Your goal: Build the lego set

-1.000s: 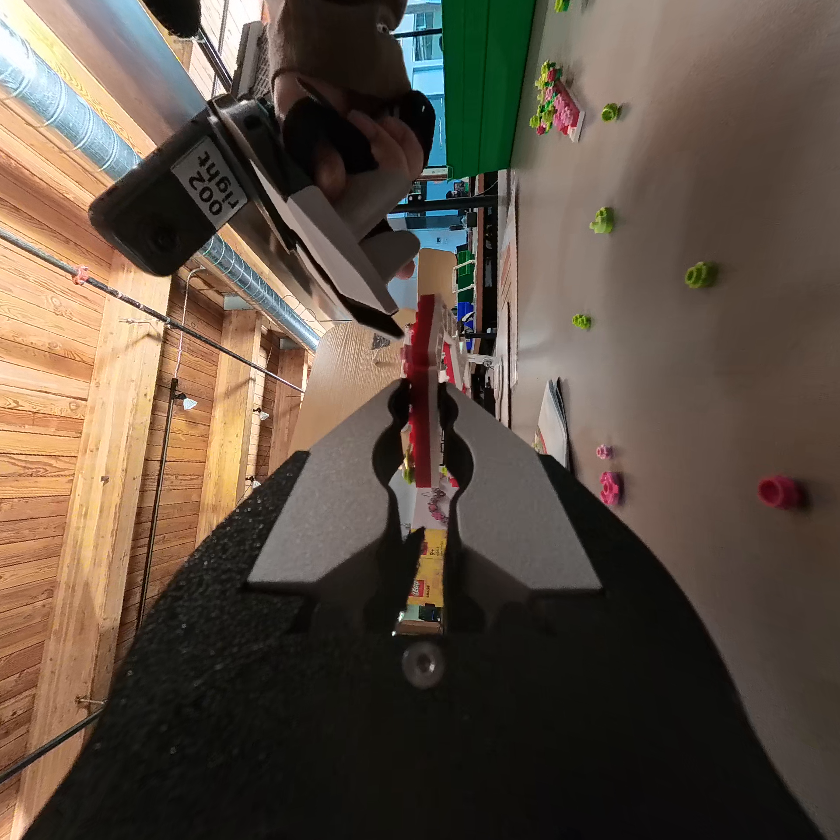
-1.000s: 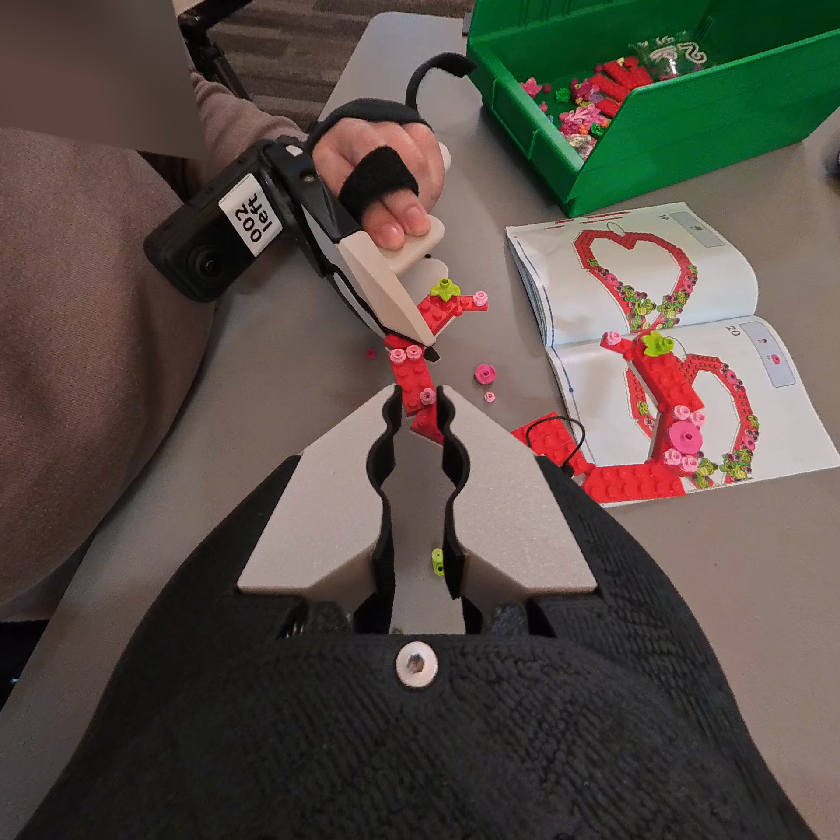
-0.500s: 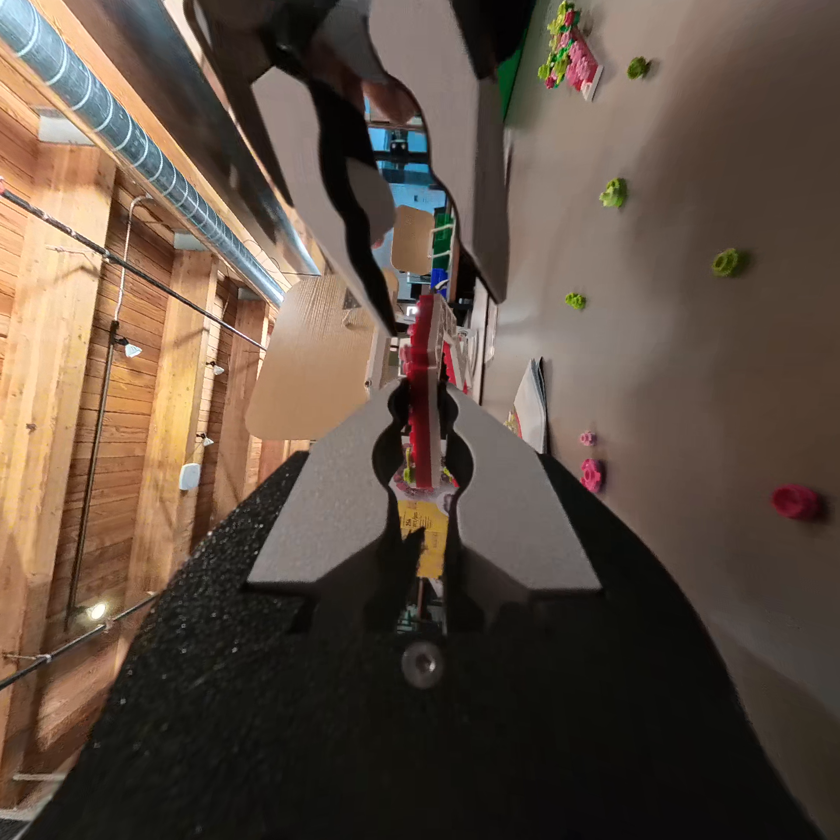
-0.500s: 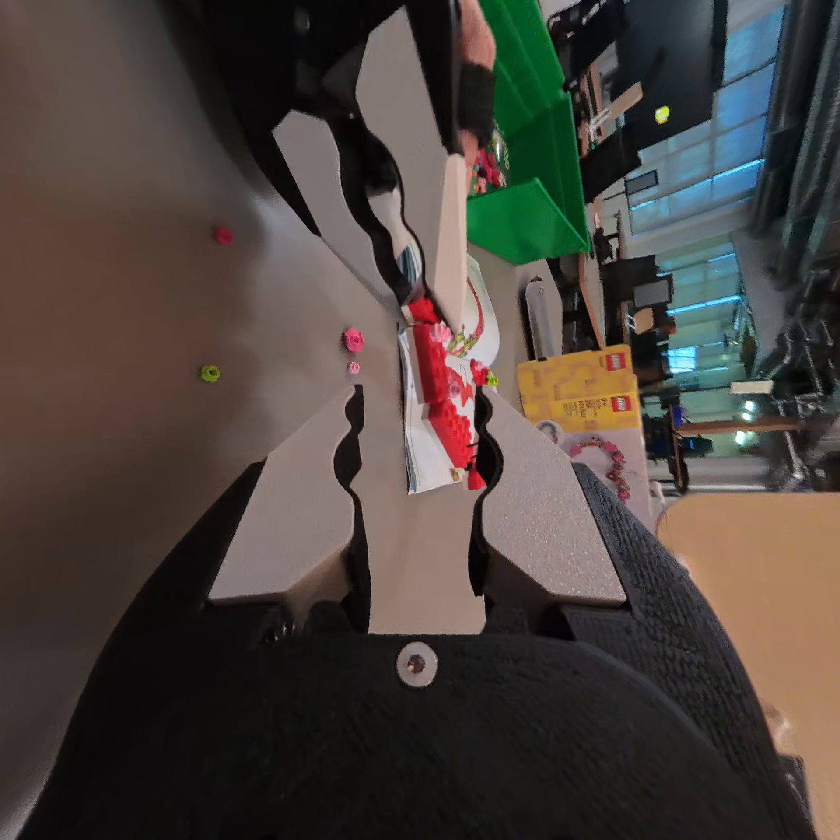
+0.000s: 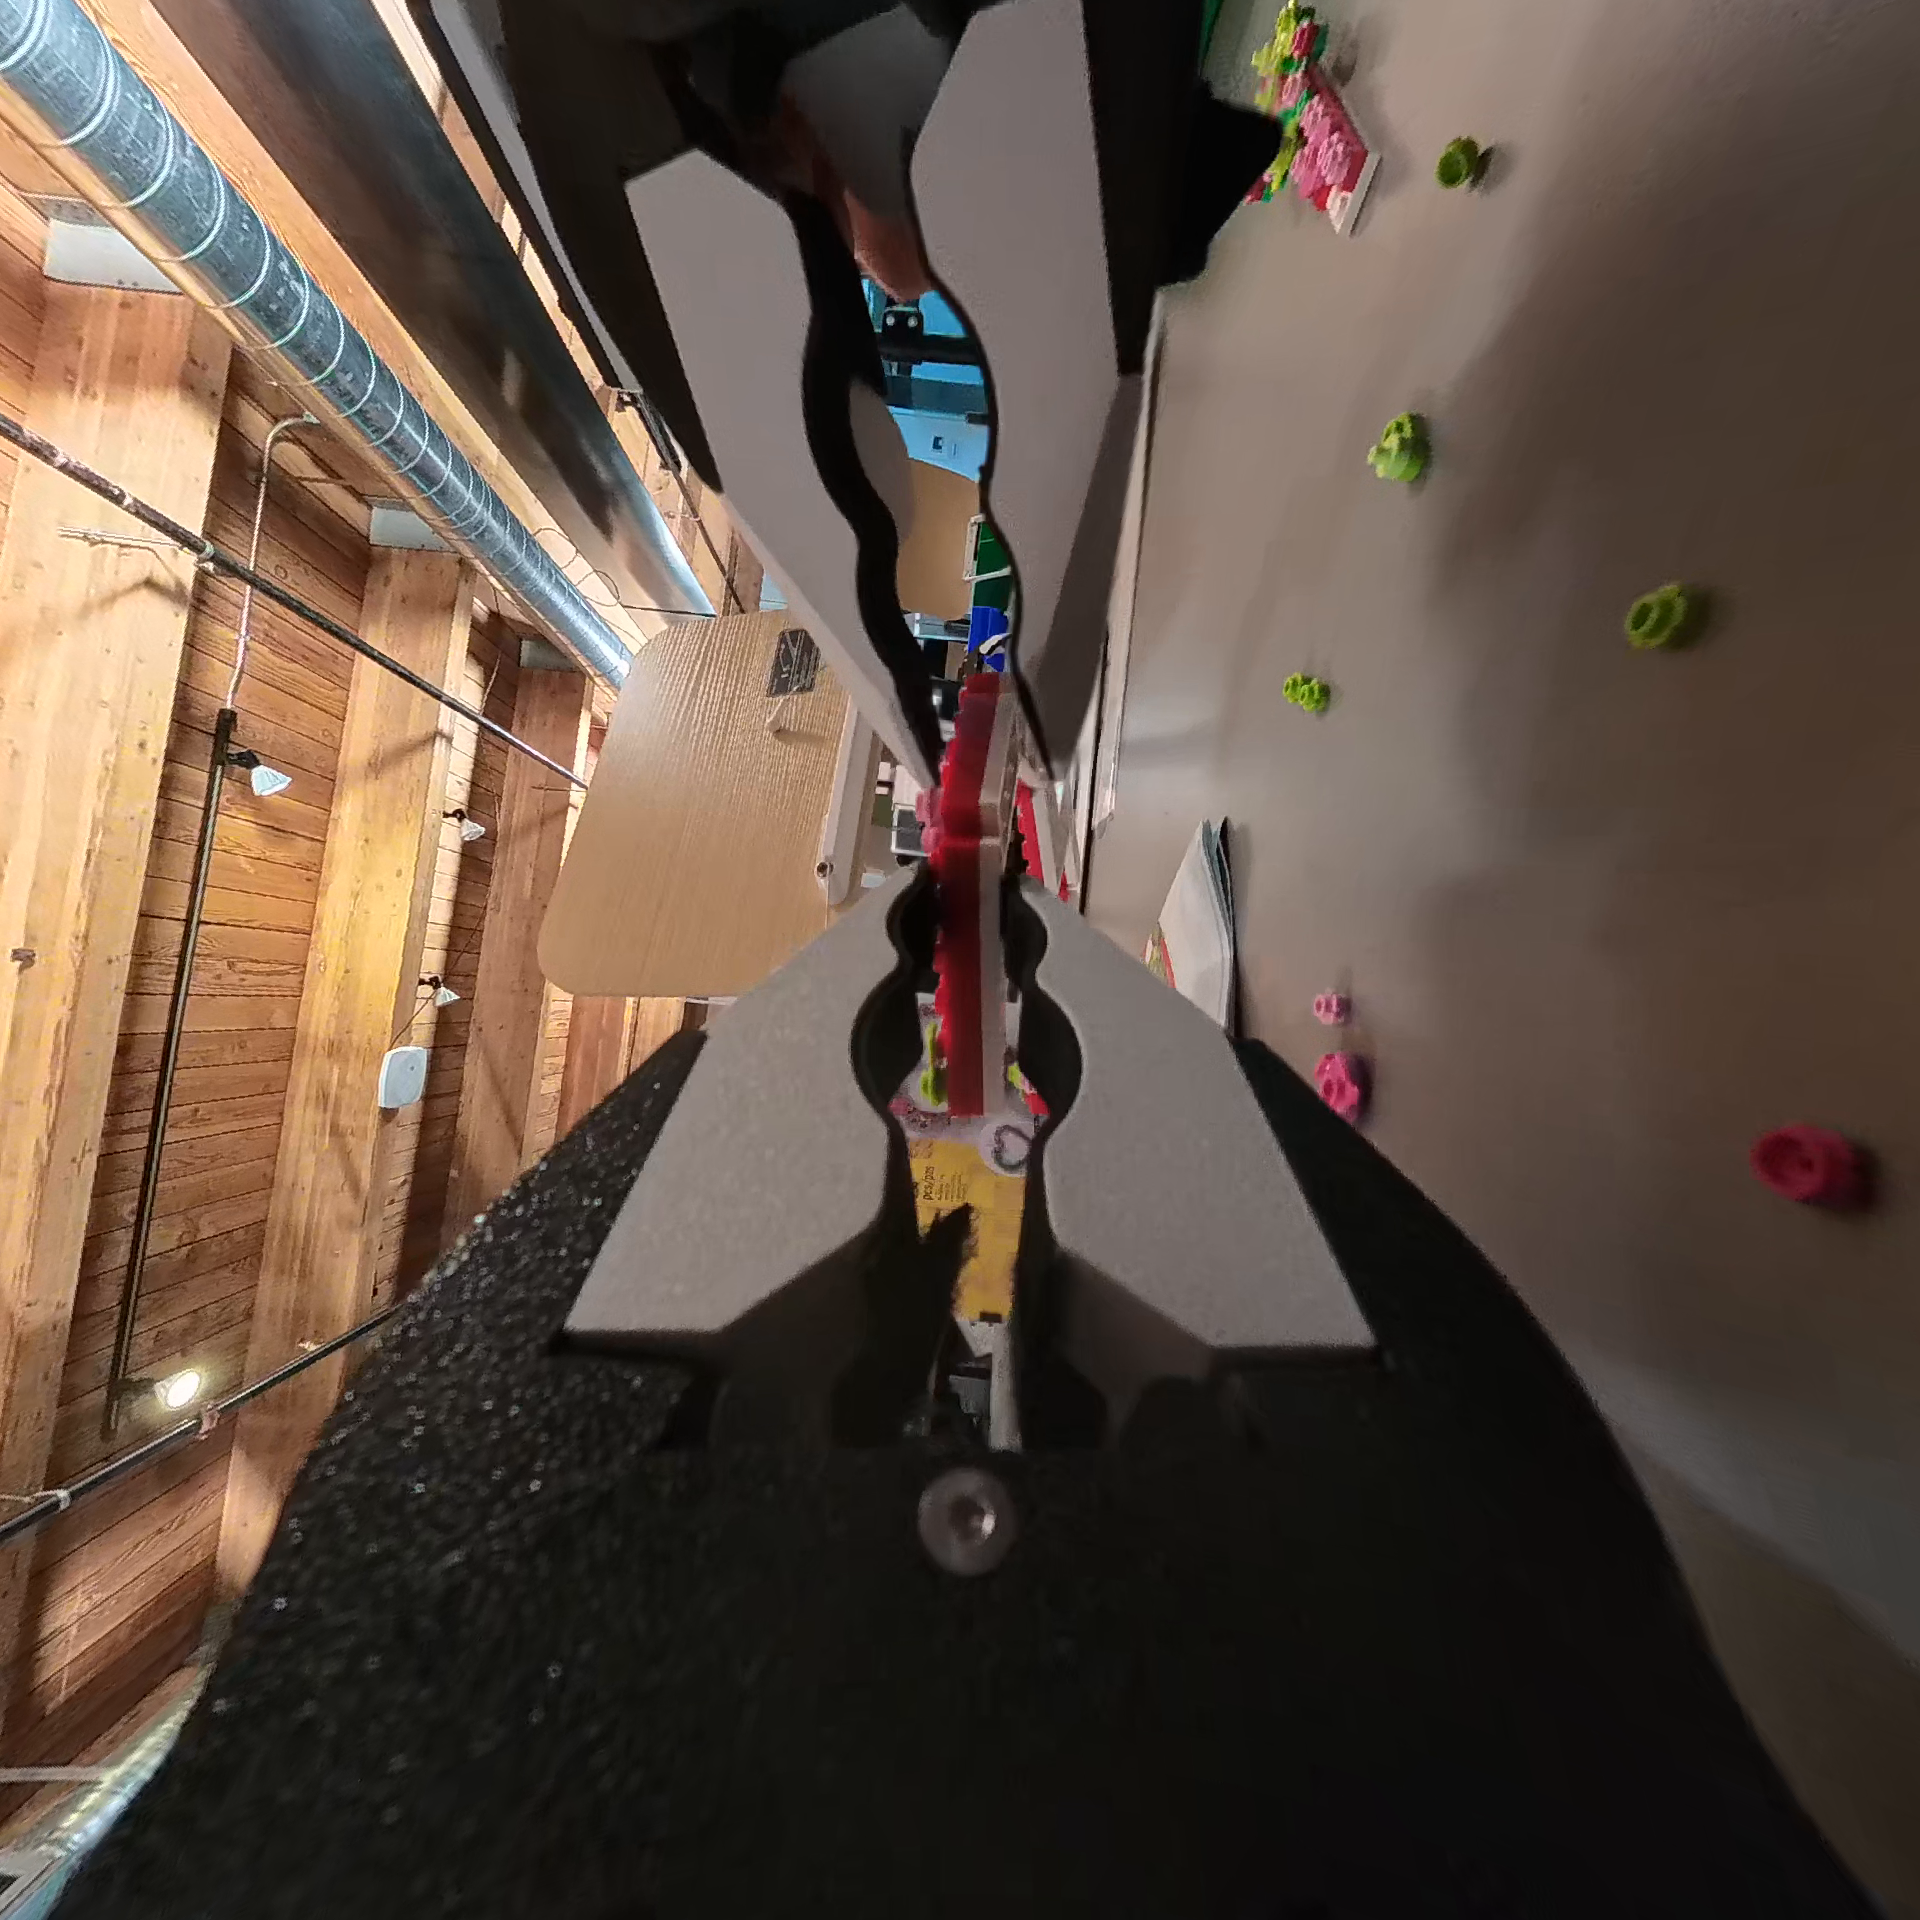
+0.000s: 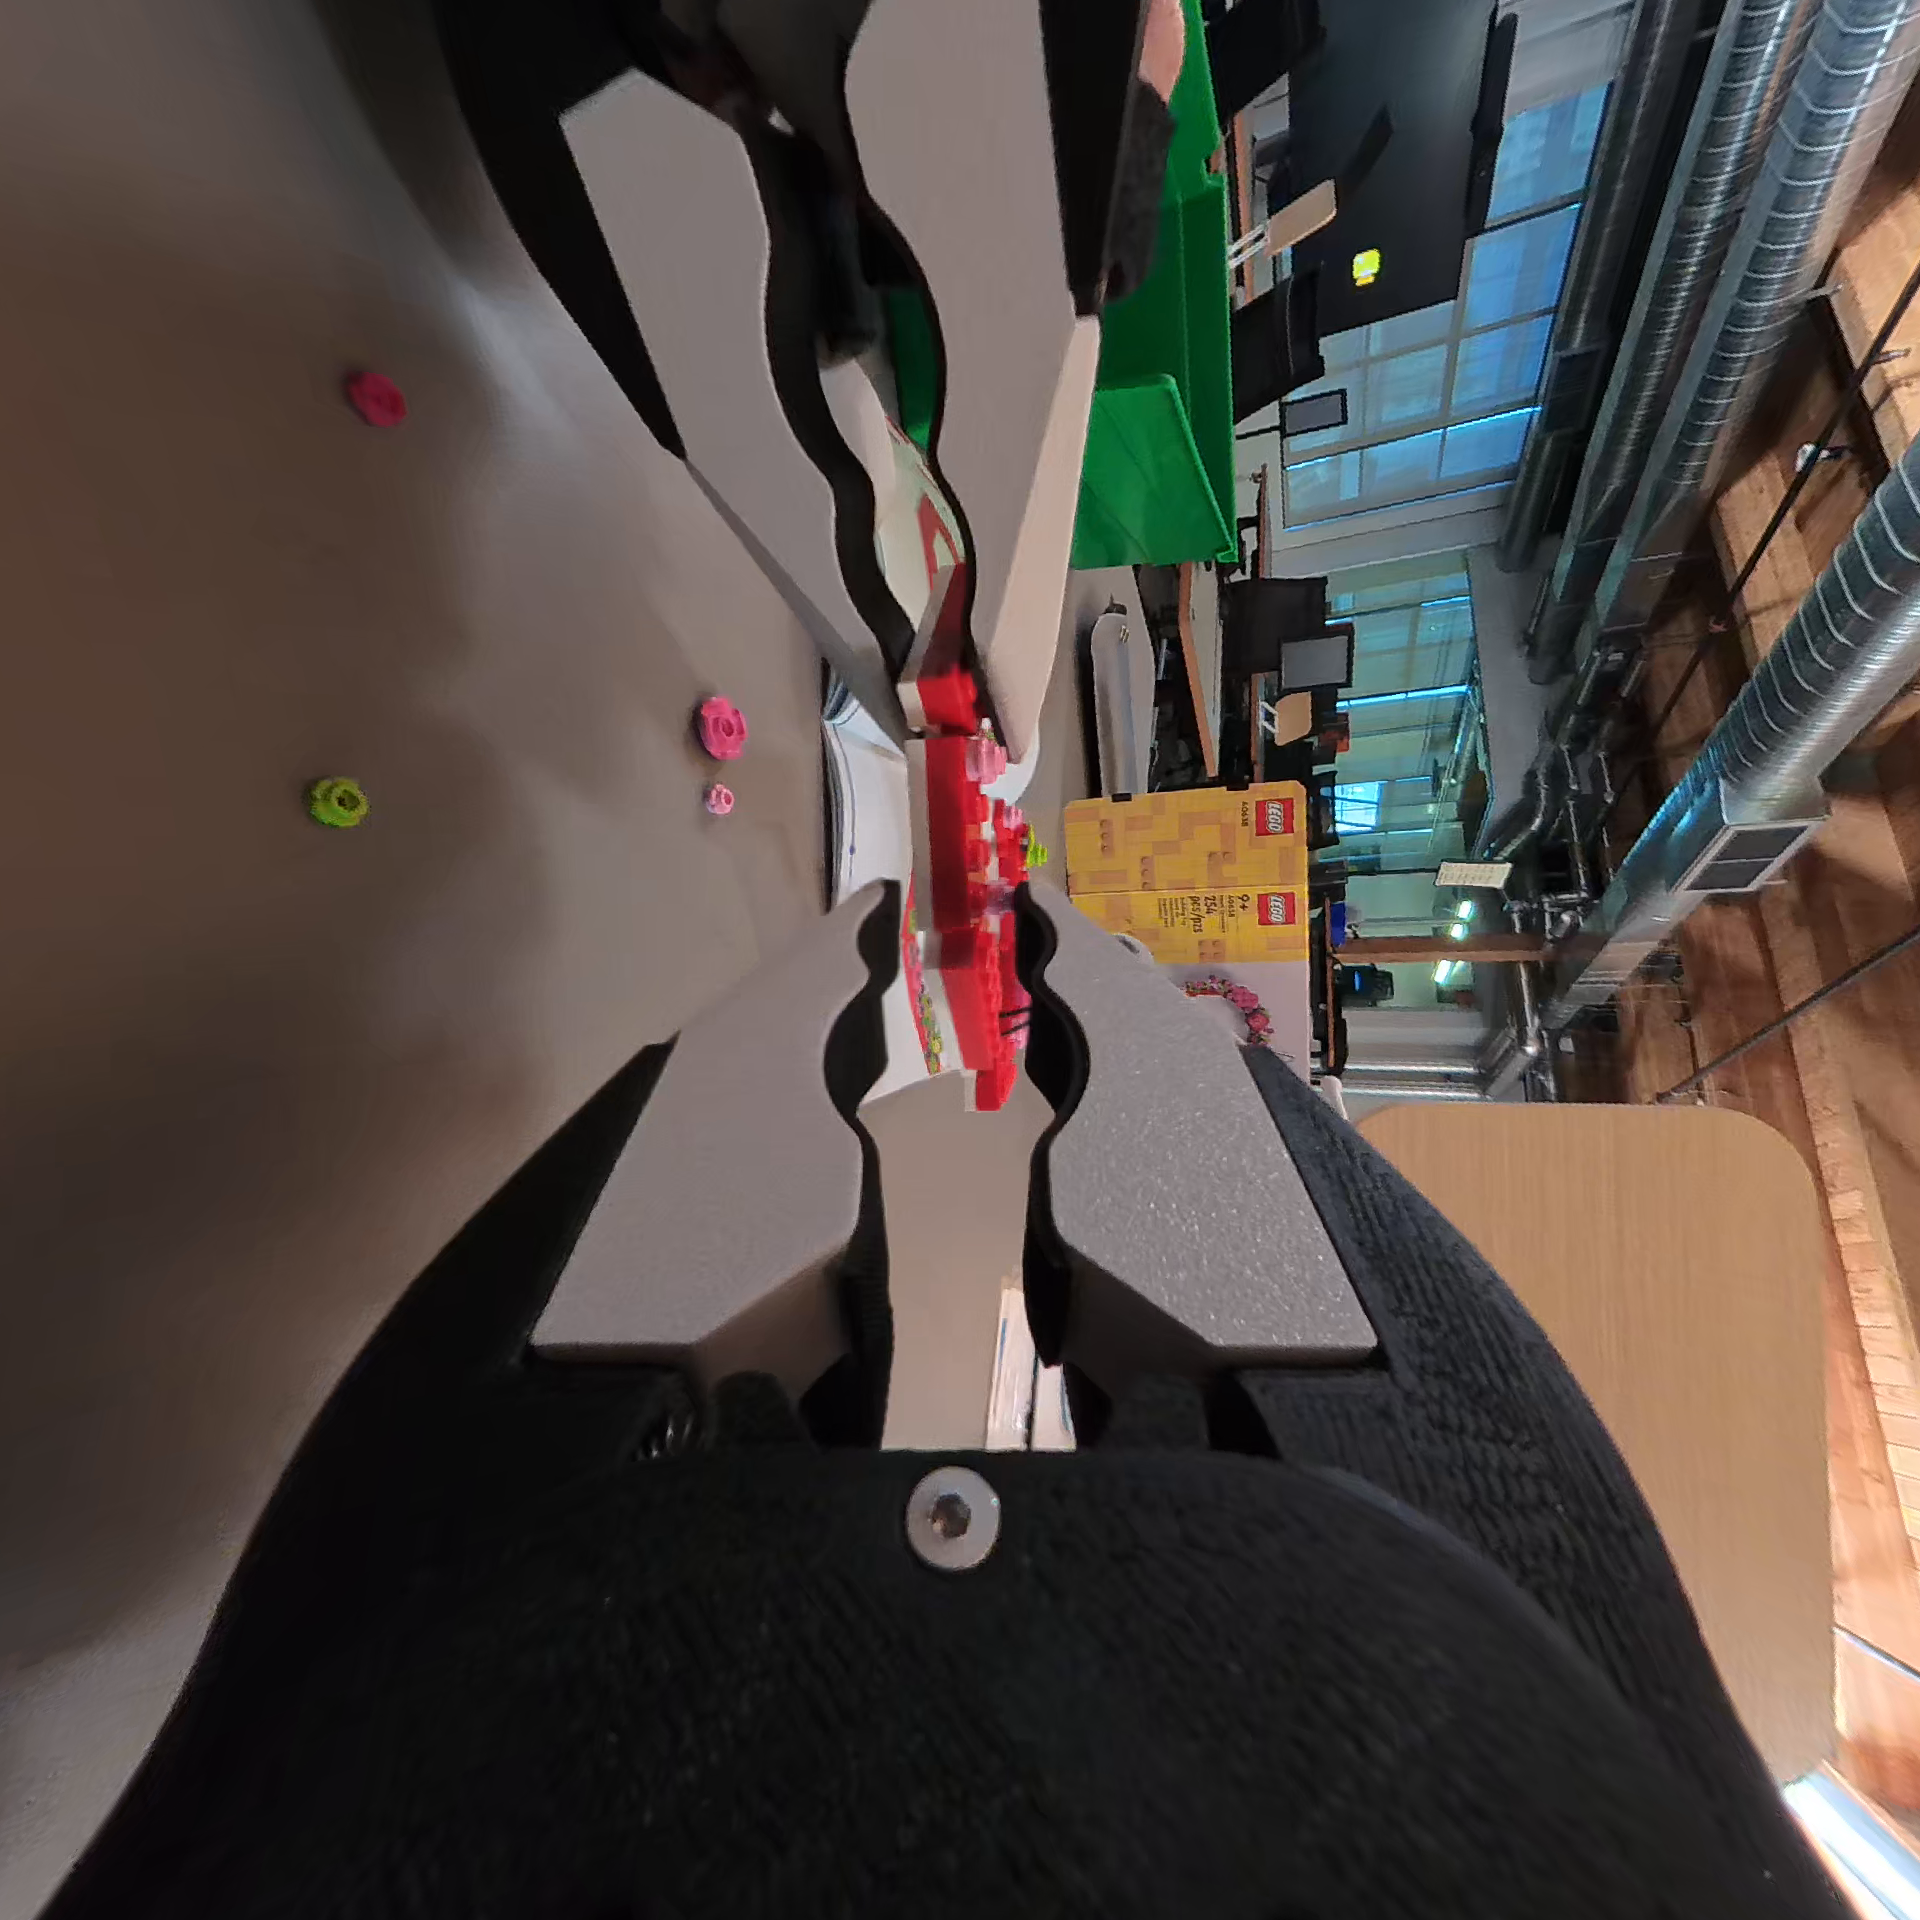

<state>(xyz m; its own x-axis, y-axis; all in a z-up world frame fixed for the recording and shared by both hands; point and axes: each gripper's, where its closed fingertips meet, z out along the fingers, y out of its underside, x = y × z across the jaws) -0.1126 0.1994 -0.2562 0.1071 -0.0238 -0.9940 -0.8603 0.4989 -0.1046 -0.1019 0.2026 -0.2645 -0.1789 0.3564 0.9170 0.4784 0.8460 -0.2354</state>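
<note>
My left gripper (image 5: 961,896) is rolled on its side and shut on a red Lego assembly (image 5: 961,987) with small pink and lime studs, held above the grey table (image 5: 1558,831). My right gripper (image 6: 954,894) faces it from the opposite side. Its jaws stand narrowly apart around the assembly's (image 6: 961,883) free end, close to both faces, and I see no firm grip. The left gripper also shows at the top of the right wrist view (image 6: 961,717), and the right gripper shows in the left wrist view (image 5: 982,764).
Loose pieces lie on the table: lime studs (image 5: 1662,615), a magenta round piece (image 5: 1808,1164), a pink flower (image 6: 720,725). An open instruction booklet (image 5: 1205,935), a green bin (image 6: 1143,488) and a yellow box (image 6: 1184,862) stand behind. A pink-and-green cluster (image 5: 1314,135) lies farther off. Both grippers' tips are close together, under 4 cm apart.
My right gripper has rolled on its side and come up to the assembly's free end, and its jaws have narrowed around it. The left gripper keeps its hold.
</note>
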